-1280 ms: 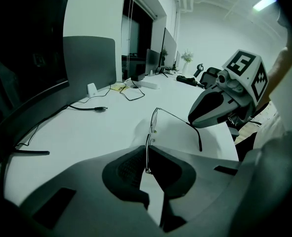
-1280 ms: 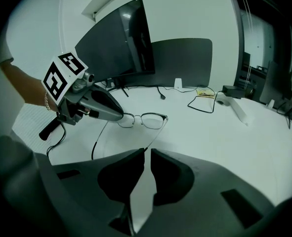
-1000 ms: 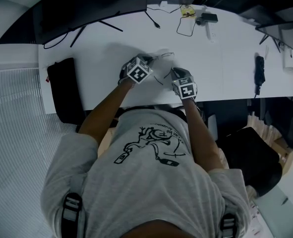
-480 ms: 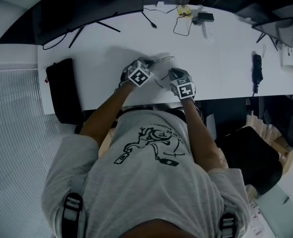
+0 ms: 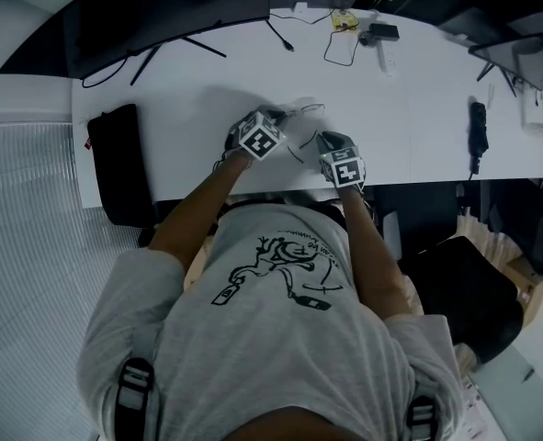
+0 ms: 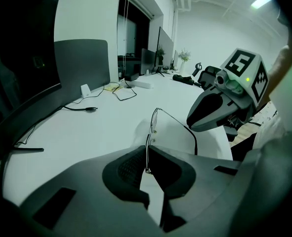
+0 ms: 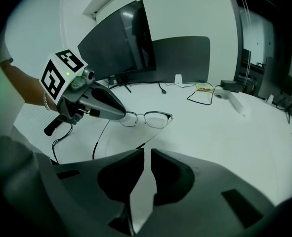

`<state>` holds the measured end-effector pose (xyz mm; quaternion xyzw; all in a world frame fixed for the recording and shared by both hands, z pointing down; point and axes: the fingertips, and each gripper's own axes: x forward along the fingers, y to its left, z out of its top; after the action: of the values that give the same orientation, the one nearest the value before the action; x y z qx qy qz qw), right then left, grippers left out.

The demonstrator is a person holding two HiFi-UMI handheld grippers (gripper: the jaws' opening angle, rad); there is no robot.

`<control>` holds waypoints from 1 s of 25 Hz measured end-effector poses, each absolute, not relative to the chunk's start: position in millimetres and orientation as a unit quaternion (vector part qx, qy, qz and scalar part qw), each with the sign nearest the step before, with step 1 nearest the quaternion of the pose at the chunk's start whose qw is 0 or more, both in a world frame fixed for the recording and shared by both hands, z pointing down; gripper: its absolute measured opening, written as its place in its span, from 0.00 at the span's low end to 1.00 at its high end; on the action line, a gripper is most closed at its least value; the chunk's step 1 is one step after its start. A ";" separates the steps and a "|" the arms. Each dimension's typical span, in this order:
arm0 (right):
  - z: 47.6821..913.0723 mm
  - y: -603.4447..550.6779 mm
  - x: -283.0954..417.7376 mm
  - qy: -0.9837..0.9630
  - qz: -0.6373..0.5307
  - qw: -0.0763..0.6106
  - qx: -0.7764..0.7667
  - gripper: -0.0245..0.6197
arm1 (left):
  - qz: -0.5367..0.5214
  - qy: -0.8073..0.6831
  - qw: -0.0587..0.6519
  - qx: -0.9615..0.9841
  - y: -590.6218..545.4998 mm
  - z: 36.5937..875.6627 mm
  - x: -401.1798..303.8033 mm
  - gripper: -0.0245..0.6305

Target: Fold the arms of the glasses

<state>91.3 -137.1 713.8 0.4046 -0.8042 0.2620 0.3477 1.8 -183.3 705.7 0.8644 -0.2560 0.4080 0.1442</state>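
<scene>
On the white surface (image 5: 418, 99), near its front edge and straight ahead of the person, a pair of thin wire-rimmed glasses (image 7: 155, 120) is held just off the top between the two claws. The left claw (image 6: 146, 151) is clamped on the glasses' front: in the left gripper view the frame runs edge-on between the two dark pads, with one lens rim standing up above them. From that rim one arm reaches out sideways toward the right claw (image 7: 147, 152) and hooks downward at its end; the second arm curves back toward the person on the other side. Both arms stand unfolded.

The right claw's jaws are drawn almost together, leaving only a narrow slit with nothing in it. Its tips sit right against the nearer arm, which runs from the hinge down to the edge of one jaw and disappears behind it; the arm is not pinched between the pads. Both claws tilt downward, their marker cubes facing up in the head view.

Farther back stands a wide curved monitor (image 5: 161, 16), with a looped black cable (image 5: 345, 49) behind the glasses. A black pouch (image 5: 119, 163) lies at the surface's left end.
</scene>
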 end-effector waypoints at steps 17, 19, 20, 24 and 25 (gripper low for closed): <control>715.4 -126.0 67.9 -0.813 0.265 0.352 0.380 0.12 | 0.405 -0.252 0.144 0.867 -167.5 704.9 5.6 0.09; 713.8 -126.7 67.1 -0.815 0.262 0.353 0.377 0.12 | 0.406 -0.252 0.144 0.867 -166.5 704.9 5.7 0.09; 713.4 -125.8 66.1 -0.816 0.262 0.353 0.375 0.12 | 0.406 -0.251 0.144 0.867 -165.3 705.0 5.6 0.09; 717.6 -117.6 58.7 -0.817 0.280 0.353 0.360 0.12 | 0.407 -0.250 0.143 0.867 -162.4 703.7 5.6 0.09; 718.6 -116.4 58.0 -0.816 0.283 0.354 0.359 0.12 | 0.408 -0.249 0.142 0.867 -161.5 703.5 5.8 0.09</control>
<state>58.0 -116.4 718.6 0.3586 -0.8164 0.2826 0.3536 5.8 -161.5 703.5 0.8671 -0.2488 0.4076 0.1420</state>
